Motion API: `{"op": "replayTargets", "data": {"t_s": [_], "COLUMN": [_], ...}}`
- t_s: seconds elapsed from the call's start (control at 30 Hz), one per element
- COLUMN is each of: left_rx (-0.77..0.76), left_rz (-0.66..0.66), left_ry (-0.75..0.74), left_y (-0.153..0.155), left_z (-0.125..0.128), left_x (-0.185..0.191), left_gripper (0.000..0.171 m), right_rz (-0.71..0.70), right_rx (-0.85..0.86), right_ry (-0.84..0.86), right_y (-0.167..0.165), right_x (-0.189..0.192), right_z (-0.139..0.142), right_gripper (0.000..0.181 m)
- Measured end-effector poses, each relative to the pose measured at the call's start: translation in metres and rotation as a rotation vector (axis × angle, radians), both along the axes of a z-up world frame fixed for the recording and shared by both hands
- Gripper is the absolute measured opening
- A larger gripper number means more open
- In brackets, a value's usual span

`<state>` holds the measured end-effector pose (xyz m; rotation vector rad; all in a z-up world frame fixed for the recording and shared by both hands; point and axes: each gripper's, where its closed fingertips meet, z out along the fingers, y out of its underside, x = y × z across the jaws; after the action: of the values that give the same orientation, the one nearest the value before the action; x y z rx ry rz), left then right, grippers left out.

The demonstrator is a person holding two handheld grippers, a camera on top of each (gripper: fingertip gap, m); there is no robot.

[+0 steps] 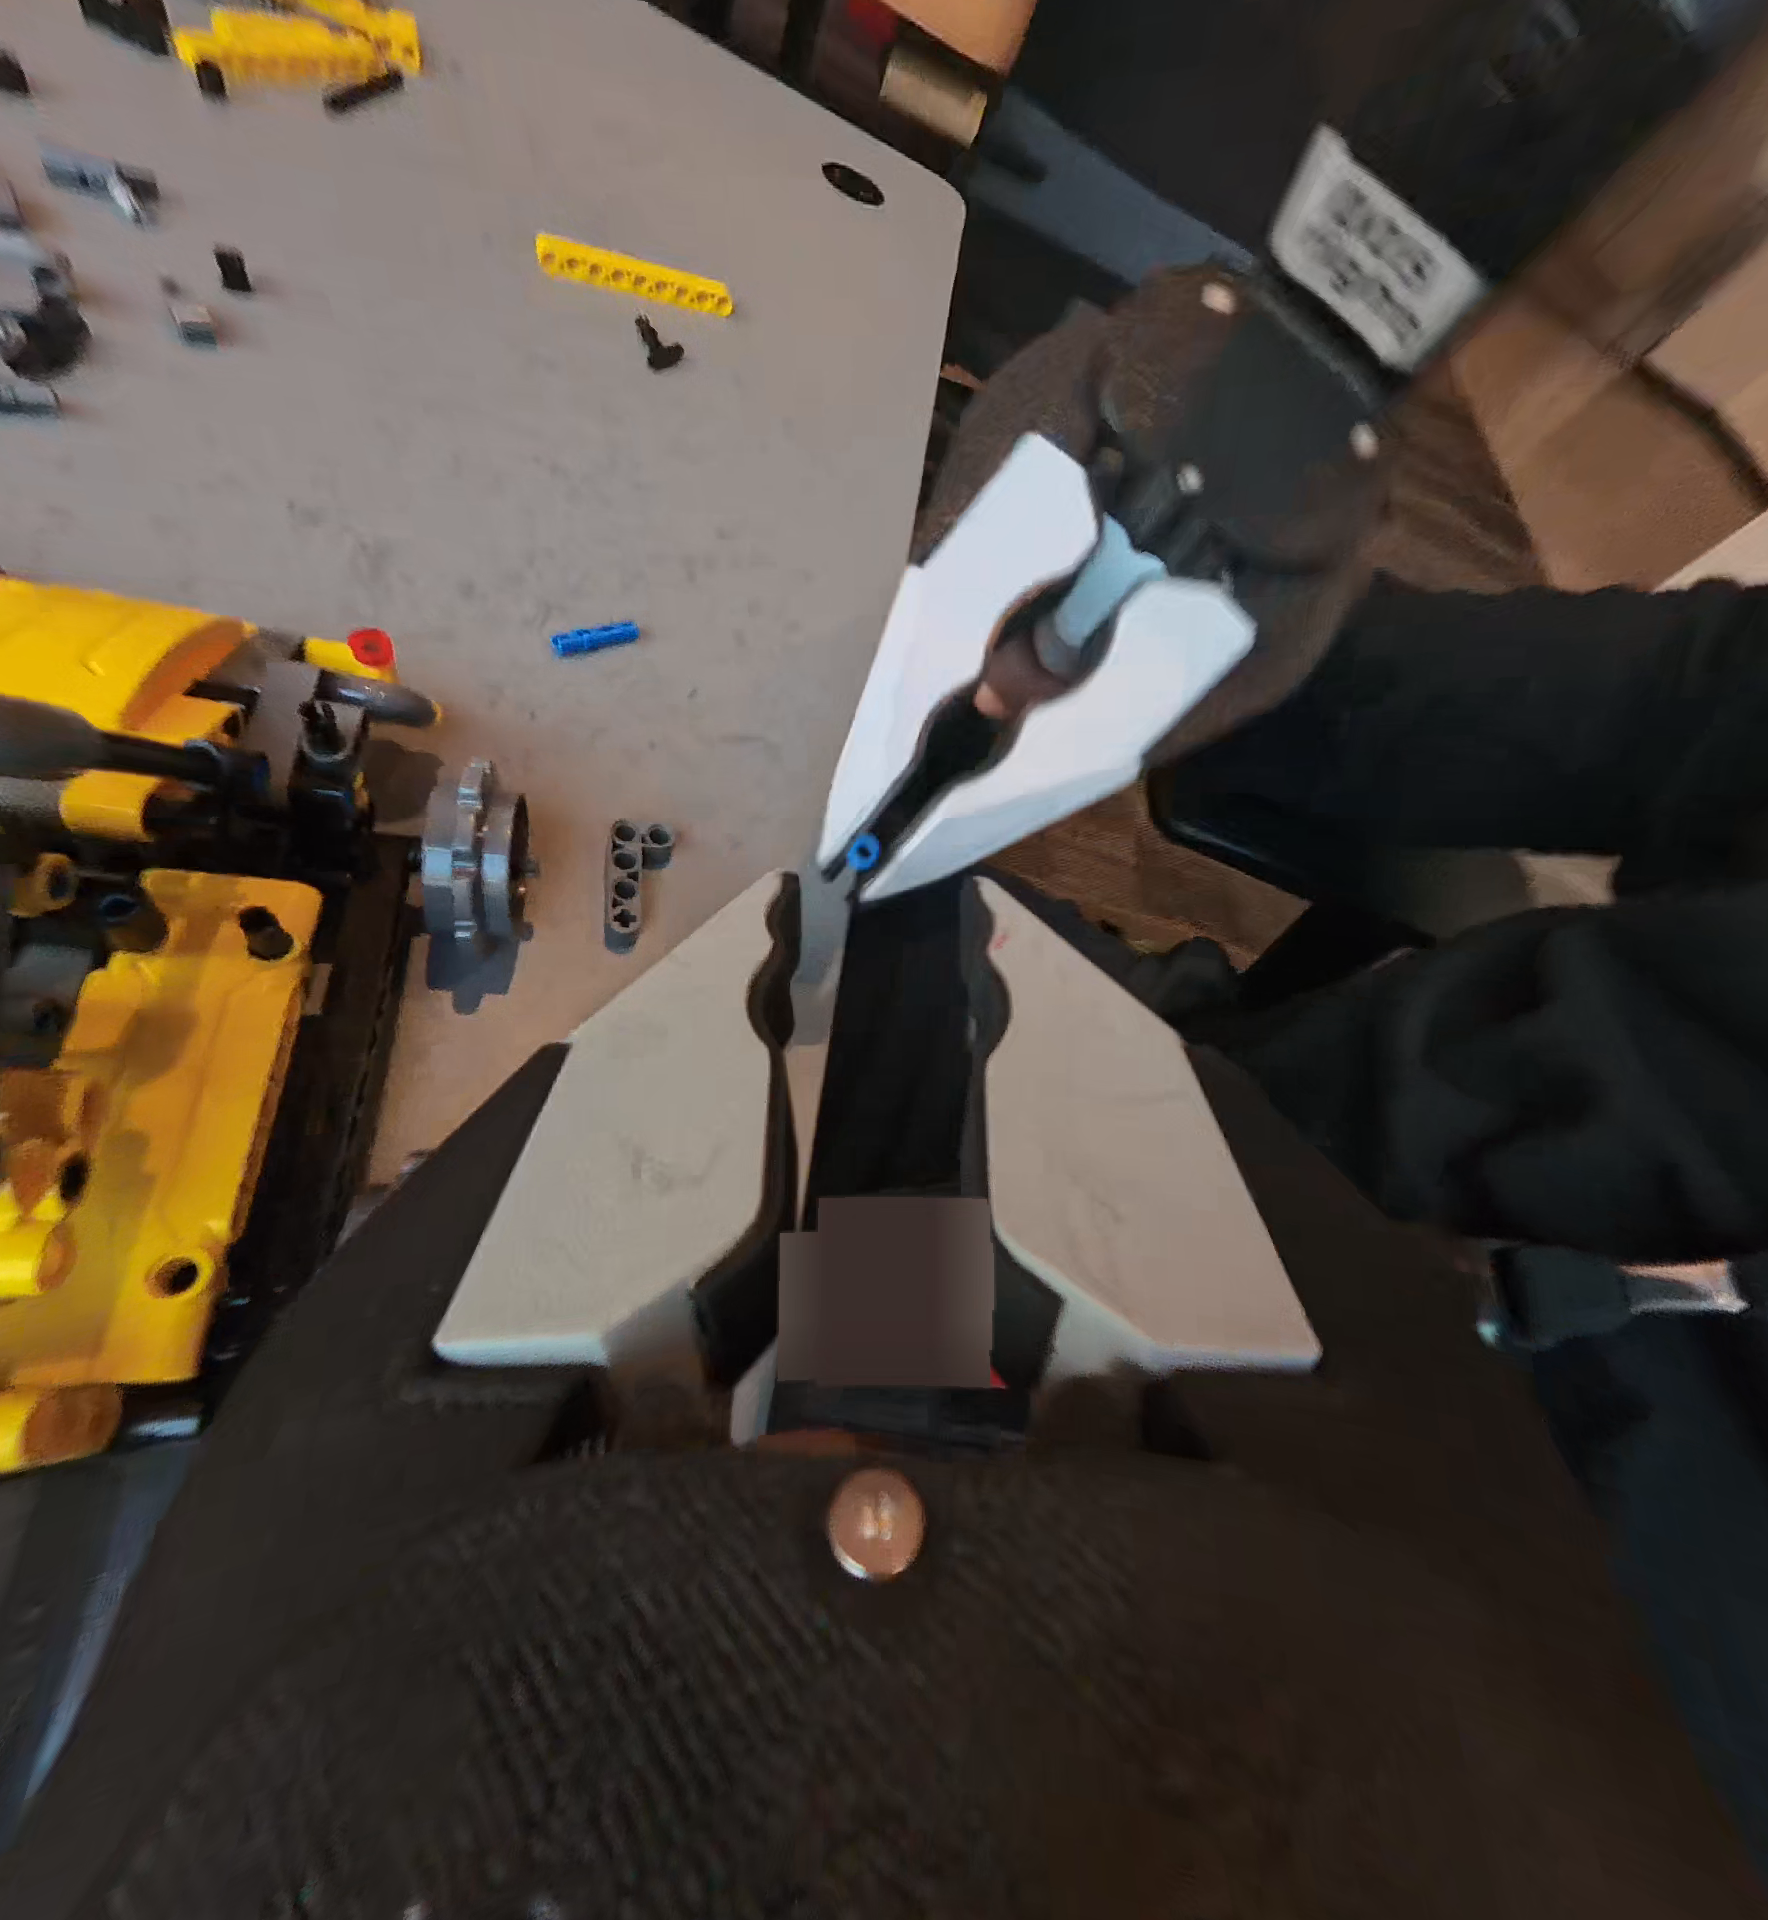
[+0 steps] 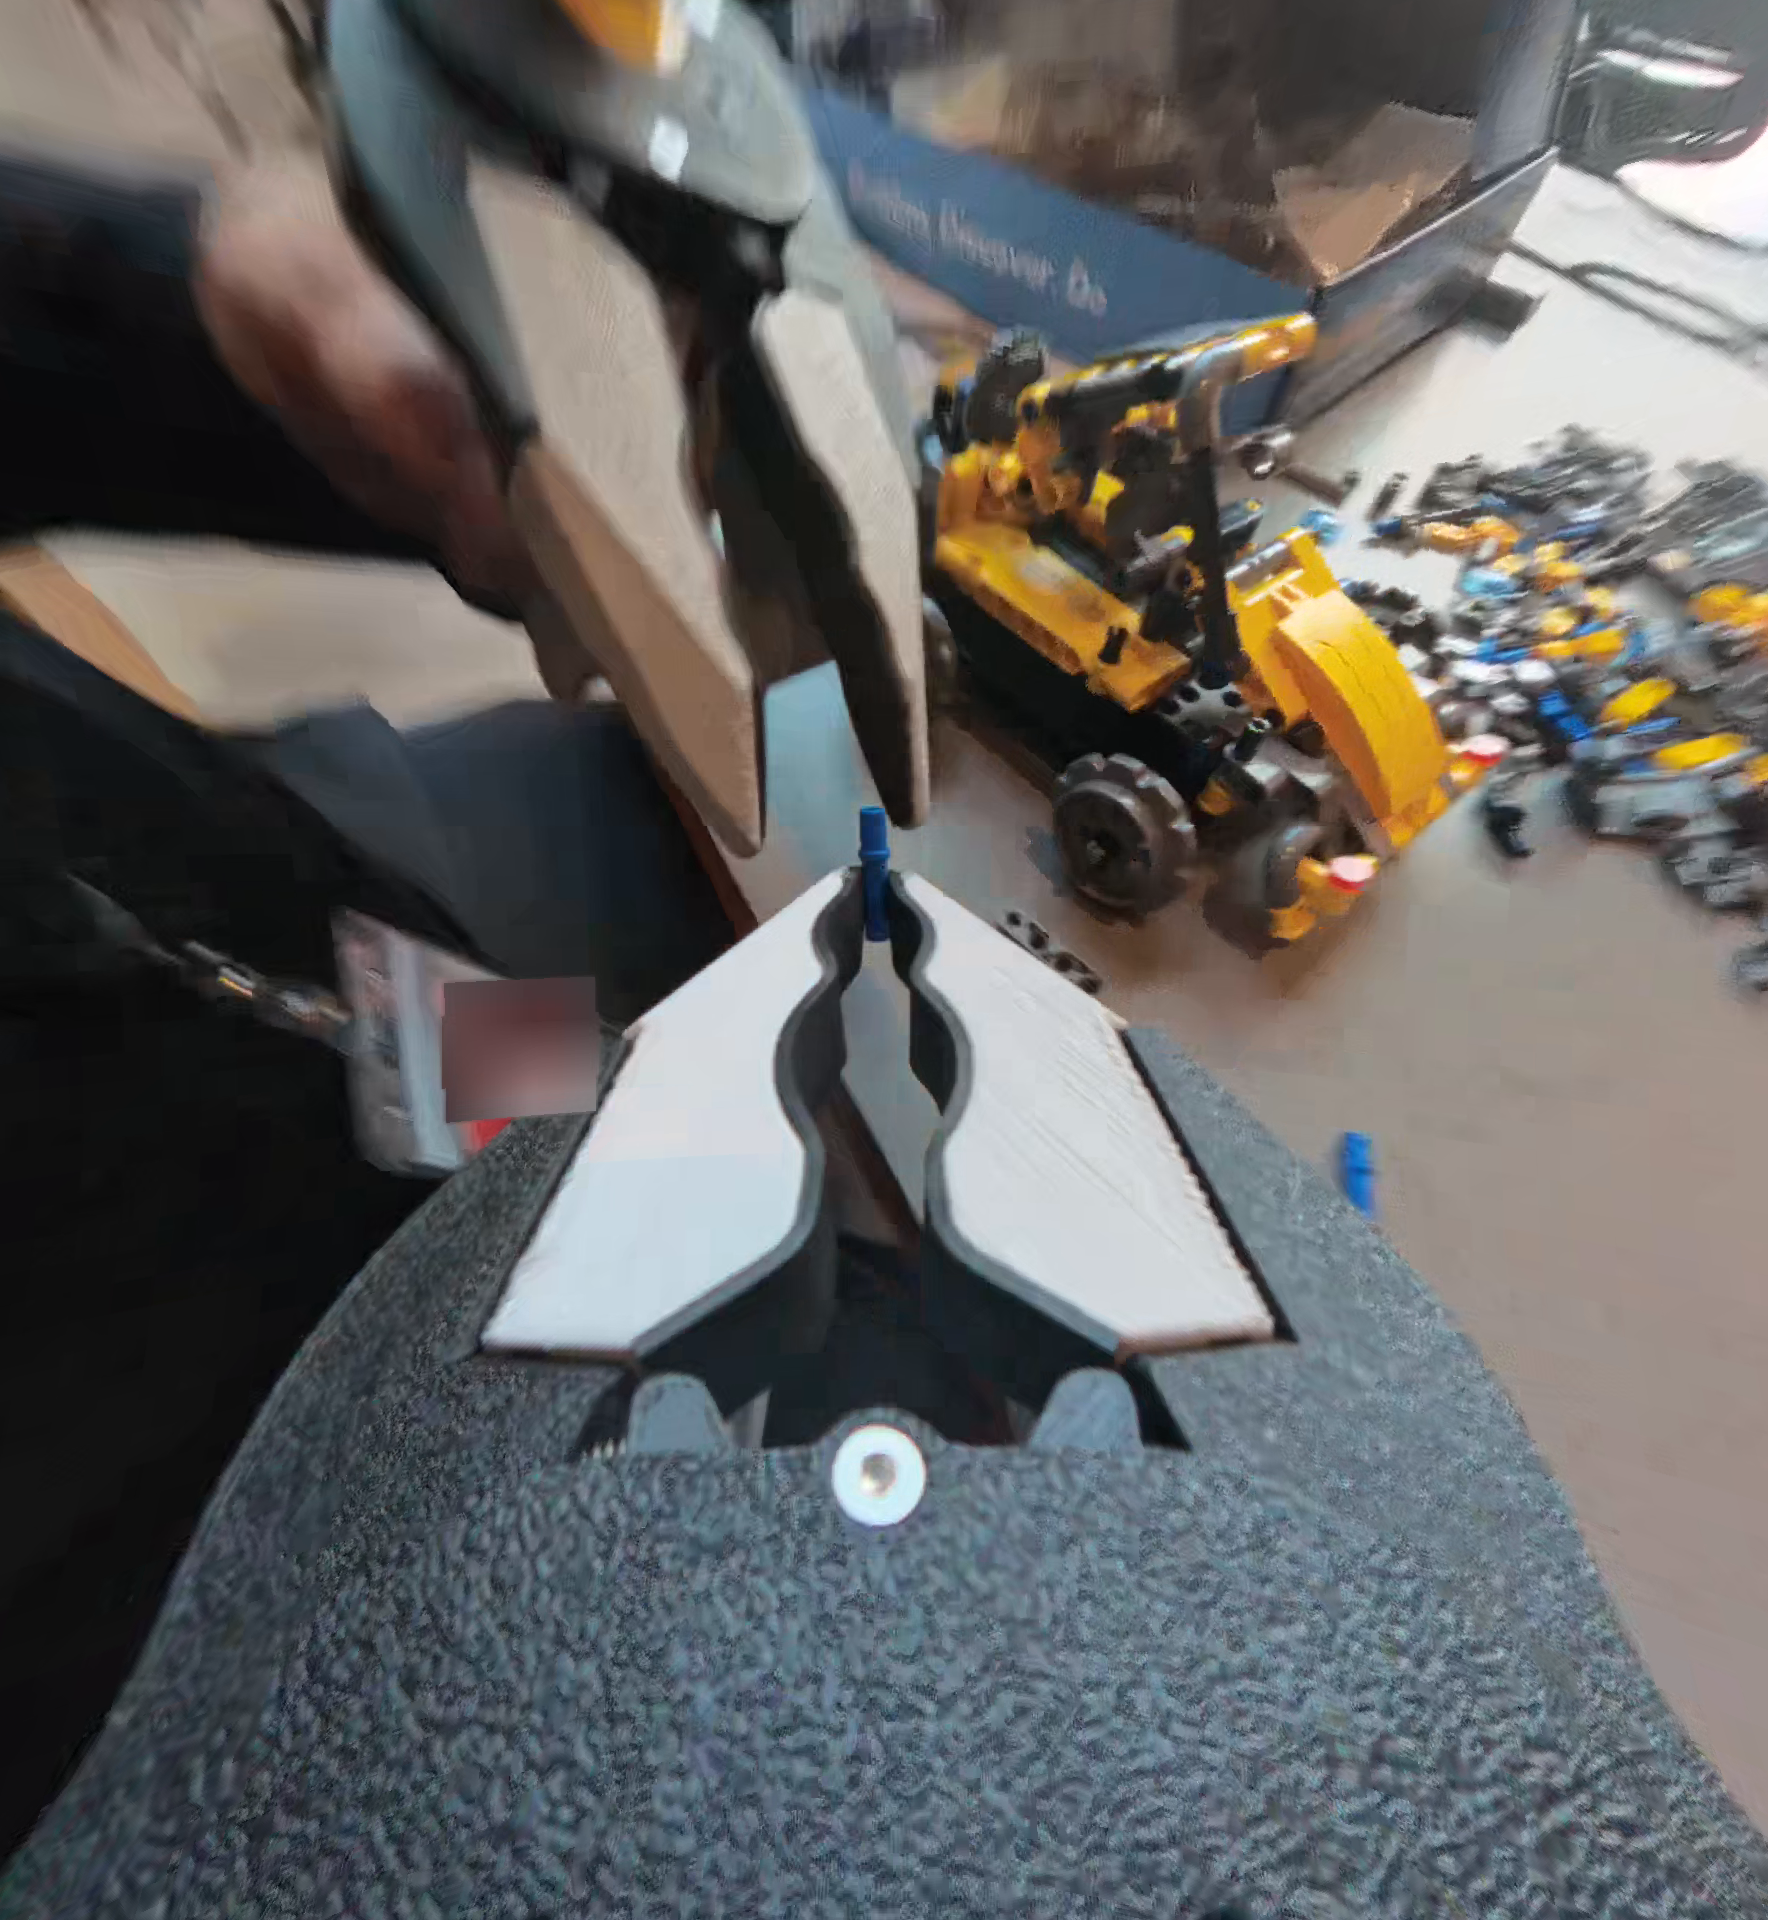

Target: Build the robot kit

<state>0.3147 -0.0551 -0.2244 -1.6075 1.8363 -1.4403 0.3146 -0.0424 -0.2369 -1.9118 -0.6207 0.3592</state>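
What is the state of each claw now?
Left claw: open, holding nothing.
Right claw: shut on blue pin.

Left gripper point(image 1: 880, 894): jaws parted, at tabletop point(image 1: 547, 499) edge. Right gripper point(image 1: 859, 857): closed on small blue pin point(image 1: 862, 852), tips just ahead of the left's. Tabletop items: yellow vehicle model point(image 1: 121, 987), grey wheel hub point(image 1: 475, 868), grey beam point(image 1: 631, 883), yellow beam point(image 1: 634, 273).
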Motion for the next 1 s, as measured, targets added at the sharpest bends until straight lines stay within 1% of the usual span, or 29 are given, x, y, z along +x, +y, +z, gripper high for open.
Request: {"op": "replayTargets", "data": {"t_s": [0.07,0.13,0.17,0.23,0.3,0.33,0.4,0.47,0.6,0.7,0.77,0.83,0.9,1.0], "left_rx": [0.116,0.253,0.312,0.438,0.584,0.636,0.693,0.753,0.868,0.906,0.929,0.956,0.956,0.848], "left_rz": [0.011,0.053,0.072,0.098,0.116,0.109,0.068,0.035,-0.001,-0.043,-0.111,-0.197,-0.277,-0.372], "left_ry": [-0.054,-0.109,-0.140,-0.227,-0.298,-0.319,-0.331,-0.325,-0.335,-0.334,-0.325,-0.319,-0.310,-0.252], "left_y": [0.006,0.013,0.013,0.011,0.010,0.008,0.002,0.000,-0.001,-0.003,-0.005,-0.008,-0.009,-0.011], "left_z": [-0.001,-0.001,0.002,0.012,0.021,0.024,0.023,0.019,0.014,0.010,0.007,0.003,0.000,-0.006], "left_x": [-0.004,-0.003,-0.003,-0.002,-0.001,-0.001,-0.001,-0.002,-0.004,-0.005,-0.007,-0.009,-0.012,-0.019], "left_gripper": [0.031,0.040,0.041,0.041,0.041,0.040,0.035,0.023,0.023,0.022,0.022,0.022,0.022,0.022], "right_rz": [0.053,0.052,0.055,0.070,0.099,0.109,0.145,0.172,0.151,0.135,0.139,0.127,0.122,0.114], "right_rx": [-0.078,-0.086,-0.116,-0.198,-0.263,-0.291,-0.348,-0.385,-0.404,-0.411,-0.424,-0.425,-0.421,-0.413], "right_ry": [0.339,0.652,0.772,0.905,0.987,1.016,1.070,1.107,1.088,1.065,1.026,0.927,0.826,0.756], "right_y": [-0.004,-0.002,-0.001,0.000,-0.001,-0.001,-0.004,-0.006,-0.007,-0.007,-0.009,-0.010,-0.011,-0.011], "right_x": [-0.006,-0.003,-0.003,-0.008,-0.017,-0.020,-0.025,-0.029,-0.029,-0.029,-0.031,-0.031,-0.034,-0.039], "right_z": [0.015,0.034,0.038,0.037,0.039,0.040,0.040,0.040,0.032,0.027,0.024,0.020,0.016,0.010], "right_gripper": [0.004,0.004,0.003,0.004,0.004,0.004,0.004,0.004,0.004,0.004,0.004,0.004,0.005,0.006]}}
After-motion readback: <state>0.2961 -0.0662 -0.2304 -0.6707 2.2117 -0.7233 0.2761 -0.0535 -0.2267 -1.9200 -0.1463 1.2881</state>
